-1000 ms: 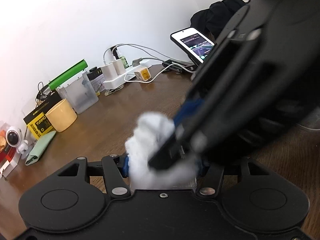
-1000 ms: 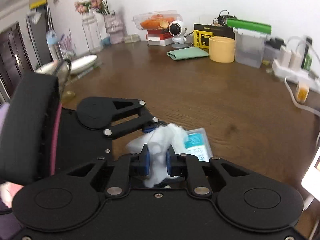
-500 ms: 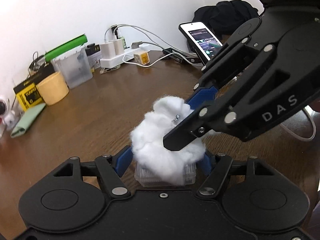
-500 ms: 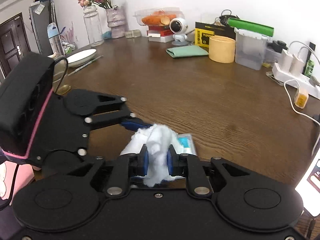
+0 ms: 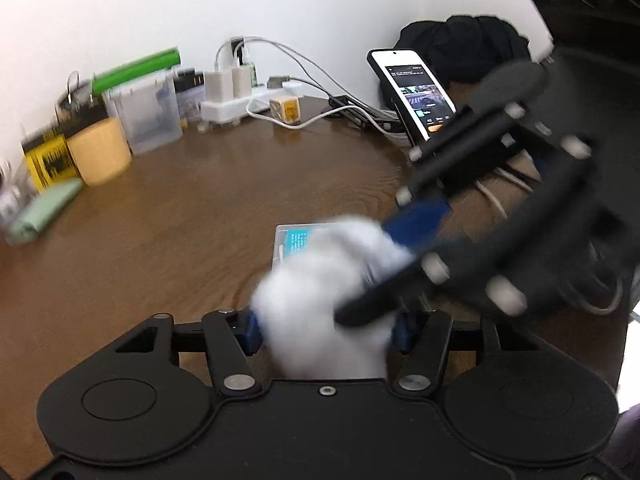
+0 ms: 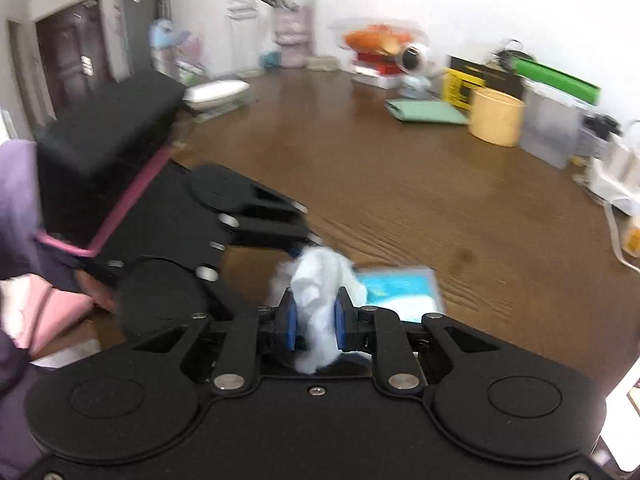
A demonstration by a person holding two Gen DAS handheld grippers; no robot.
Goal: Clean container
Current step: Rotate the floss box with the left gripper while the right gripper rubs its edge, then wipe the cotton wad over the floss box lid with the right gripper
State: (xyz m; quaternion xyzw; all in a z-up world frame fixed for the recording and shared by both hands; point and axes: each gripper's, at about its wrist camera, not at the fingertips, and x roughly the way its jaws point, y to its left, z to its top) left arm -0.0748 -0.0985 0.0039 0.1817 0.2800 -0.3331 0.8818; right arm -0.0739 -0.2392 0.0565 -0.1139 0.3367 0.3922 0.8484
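Observation:
A small clear container [image 5: 298,240] with a blue label lies flat on the brown table; it also shows in the right wrist view [image 6: 400,286]. My left gripper [image 5: 326,330] holds its near end between its blue pads. My right gripper [image 6: 314,318] is shut on a white cotton wad [image 6: 320,280] and presses it onto the container's near part. In the left wrist view the wad [image 5: 316,292] covers most of the container, and the right gripper [image 5: 404,236] reaches in from the right. Both views are motion-blurred.
Along the wall stand a yellow cup [image 5: 98,150], a clear box with a green lid [image 5: 146,114], a power strip with cables [image 5: 236,106] and a propped phone [image 5: 412,90]. A green pouch [image 6: 426,112], a small camera [image 6: 412,60] and flower vases [image 6: 280,32] sit further along.
The container's labelled far end has come out from under the wad, which has shifted toward its near end. The right gripper has swung, and both views are now blurred.

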